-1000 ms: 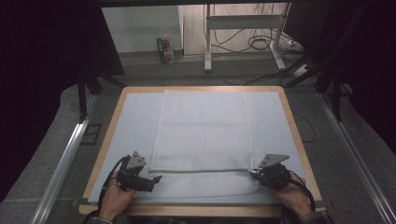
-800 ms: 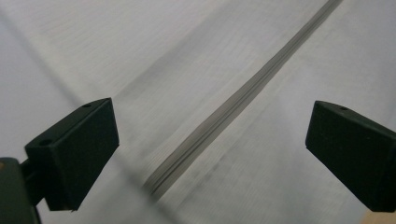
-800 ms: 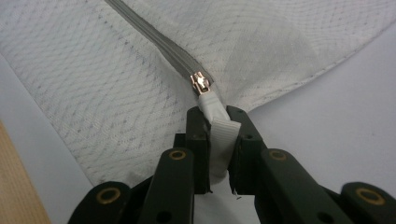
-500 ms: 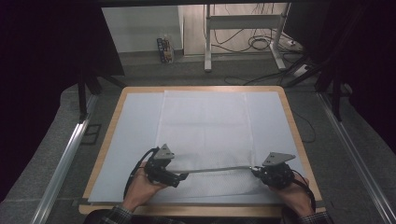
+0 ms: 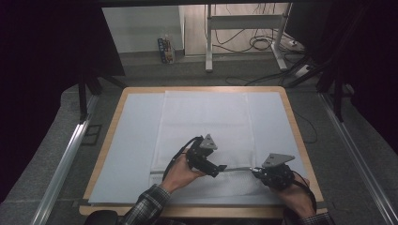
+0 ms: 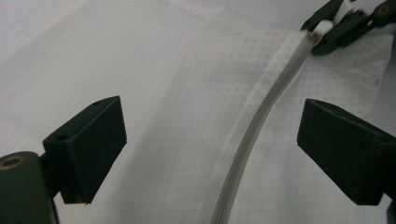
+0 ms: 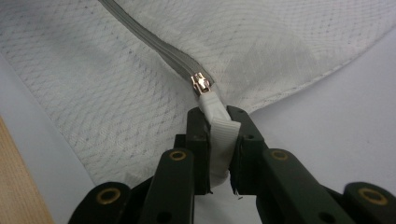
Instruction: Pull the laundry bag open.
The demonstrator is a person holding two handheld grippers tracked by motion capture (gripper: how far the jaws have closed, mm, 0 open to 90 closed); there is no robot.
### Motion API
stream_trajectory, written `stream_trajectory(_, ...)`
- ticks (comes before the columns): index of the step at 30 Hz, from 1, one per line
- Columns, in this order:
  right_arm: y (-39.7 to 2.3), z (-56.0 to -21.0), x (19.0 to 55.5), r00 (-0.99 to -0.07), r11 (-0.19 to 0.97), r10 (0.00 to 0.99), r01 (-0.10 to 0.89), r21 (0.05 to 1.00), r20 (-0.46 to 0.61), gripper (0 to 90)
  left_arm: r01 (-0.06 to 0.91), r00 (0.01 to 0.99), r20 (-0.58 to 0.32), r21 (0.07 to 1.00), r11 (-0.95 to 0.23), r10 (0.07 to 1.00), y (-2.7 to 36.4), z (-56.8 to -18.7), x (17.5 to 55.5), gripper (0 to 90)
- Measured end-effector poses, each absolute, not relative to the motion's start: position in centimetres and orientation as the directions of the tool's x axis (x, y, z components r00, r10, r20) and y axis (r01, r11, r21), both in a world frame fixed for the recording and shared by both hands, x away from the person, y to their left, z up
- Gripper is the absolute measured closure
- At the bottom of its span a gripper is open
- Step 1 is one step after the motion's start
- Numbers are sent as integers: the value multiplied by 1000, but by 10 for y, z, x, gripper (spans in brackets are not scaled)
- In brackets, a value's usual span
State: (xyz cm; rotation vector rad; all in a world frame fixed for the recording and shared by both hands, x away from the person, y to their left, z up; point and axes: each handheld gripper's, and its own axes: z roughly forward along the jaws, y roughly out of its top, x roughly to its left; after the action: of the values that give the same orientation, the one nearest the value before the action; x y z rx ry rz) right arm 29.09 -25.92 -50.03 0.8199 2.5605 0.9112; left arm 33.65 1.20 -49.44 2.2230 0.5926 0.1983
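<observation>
The white pull tab [image 7: 218,128] of the zipper [image 6: 261,121] is pinched by the right gripper [image 7: 219,140]; the left gripper [image 6: 210,140] is held spread above the mesh bag [image 6: 177,93].

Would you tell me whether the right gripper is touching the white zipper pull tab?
Touching. The right gripper view shows the right gripper clamped on the white pull tab, jaws pressing both its sides.

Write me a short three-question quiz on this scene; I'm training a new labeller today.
1. True or false: the right hand-held gripper pinches the white tab by the zip slider.
2. The left hand-held gripper is: A open, B shut on the zip, C shut on the cloth.
3. What runs between the left jaws?

Key: 1 true; 2 A; 3 the grey zip of the white cloth.
</observation>
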Motion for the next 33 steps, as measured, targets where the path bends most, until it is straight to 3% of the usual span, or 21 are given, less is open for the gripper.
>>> stream_trajectory(7,-259,-501,291,-795,644,599,412,644,-91,791,279,913,-16,753,-596,407,-29,-489,344,77)
stream_trajectory(15,-258,-500,291,-798,641,596,412,647,-82,784,270,926,-30,748,-607,376,-60,-492,350,77)
stream_trajectory(27,-258,-500,292,-801,629,596,421,654,-57,764,290,926,-61,749,-596,373,-72,-501,354,68)
stream_trajectory(31,-259,-500,292,-803,620,594,424,660,-43,778,265,902,40,733,-626,429,-73,-501,352,92)
stream_trajectory(33,-260,-499,292,-806,606,592,424,673,-26,782,264,921,-1,738,-621,390,-69,-501,354,89)
